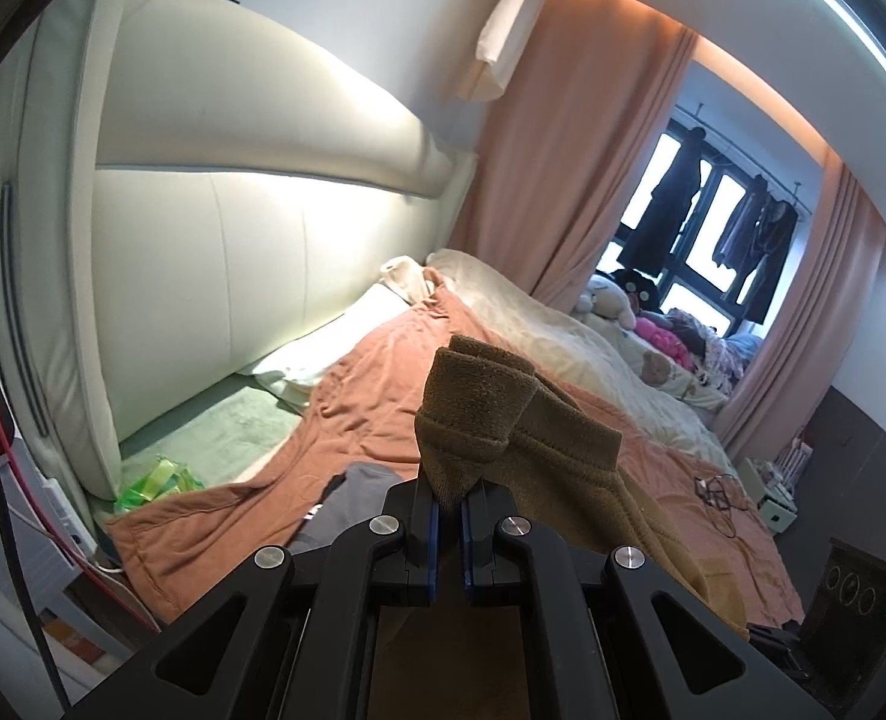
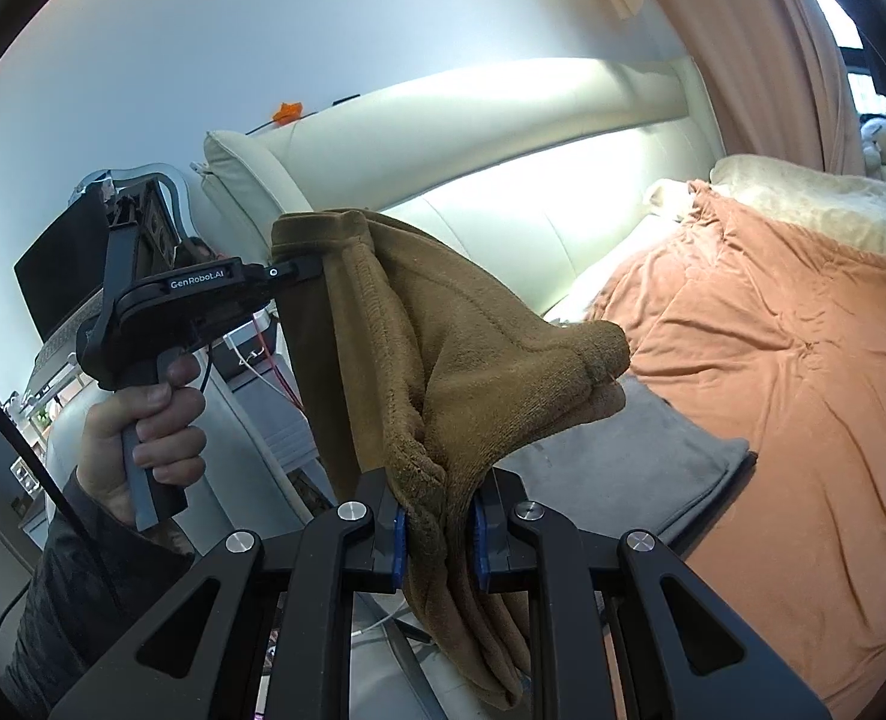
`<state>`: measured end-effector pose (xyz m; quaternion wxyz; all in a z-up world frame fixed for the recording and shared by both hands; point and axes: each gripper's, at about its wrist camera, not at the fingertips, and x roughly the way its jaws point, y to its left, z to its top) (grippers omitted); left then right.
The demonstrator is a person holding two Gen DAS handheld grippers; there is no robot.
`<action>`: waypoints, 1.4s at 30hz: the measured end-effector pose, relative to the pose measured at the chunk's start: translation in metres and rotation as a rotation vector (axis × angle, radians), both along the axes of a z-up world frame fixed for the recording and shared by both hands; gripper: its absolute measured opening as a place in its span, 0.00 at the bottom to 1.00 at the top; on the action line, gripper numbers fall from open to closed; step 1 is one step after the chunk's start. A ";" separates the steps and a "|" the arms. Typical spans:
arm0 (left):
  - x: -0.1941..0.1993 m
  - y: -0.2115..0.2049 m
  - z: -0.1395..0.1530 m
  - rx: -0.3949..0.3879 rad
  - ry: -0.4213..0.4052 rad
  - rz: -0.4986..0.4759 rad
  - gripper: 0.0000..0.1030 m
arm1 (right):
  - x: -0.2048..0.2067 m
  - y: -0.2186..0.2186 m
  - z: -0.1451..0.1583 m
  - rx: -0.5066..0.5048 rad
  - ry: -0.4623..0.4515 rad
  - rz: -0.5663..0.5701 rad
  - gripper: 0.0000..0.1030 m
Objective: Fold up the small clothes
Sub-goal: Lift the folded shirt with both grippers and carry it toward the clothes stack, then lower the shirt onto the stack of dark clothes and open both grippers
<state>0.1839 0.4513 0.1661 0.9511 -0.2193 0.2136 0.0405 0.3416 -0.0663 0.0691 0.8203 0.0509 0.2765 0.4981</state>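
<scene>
The bed (image 2: 803,510) fills the scene before you, its pale padded headboard (image 2: 503,138) running along the far side and a rust-orange blanket (image 2: 791,324) spread across most of the mattress, with a cream blanket (image 1: 539,312) beyond it toward the curtained window. A grey garment (image 2: 611,456) lies flat on the orange blanket near the bed's near edge, close to the headboard end. Above it, clear of the bedding, you hold the brown fleece garment (image 2: 443,348) in the air, stretched between your two tools. Your right gripper (image 2: 437,531) has its blue pads pinching a thick bunched fold of the fleece, and loose cloth hangs down below them. Your left gripper (image 1: 449,519) has its fingers nearly pressed together on a thinner edge of the same garment; in the right wrist view its tip (image 2: 299,269) clamps the upper hem, and your left hand (image 2: 143,420) wraps the handle. Small green wrappers (image 1: 155,483) lie on the mint sheet at the bed's headboard corner, and a tangle of cables (image 1: 720,489) rests near the far edge.
</scene>
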 end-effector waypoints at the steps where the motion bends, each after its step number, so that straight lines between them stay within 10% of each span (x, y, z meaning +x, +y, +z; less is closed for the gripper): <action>1: 0.004 0.003 -0.003 0.004 0.007 0.006 0.04 | 0.004 0.000 -0.002 -0.001 0.006 0.001 0.12; 36: 0.273 0.019 -0.198 0.058 0.439 -0.053 0.05 | 0.235 0.000 -0.157 -0.068 0.364 -0.094 0.16; 39: 0.288 0.018 -0.224 0.099 0.521 -0.031 0.17 | 0.248 0.000 -0.177 -0.120 0.388 -0.157 0.26; 42: 0.286 0.027 -0.243 0.103 0.559 0.009 0.42 | 0.258 -0.002 -0.191 -0.141 0.412 -0.205 0.62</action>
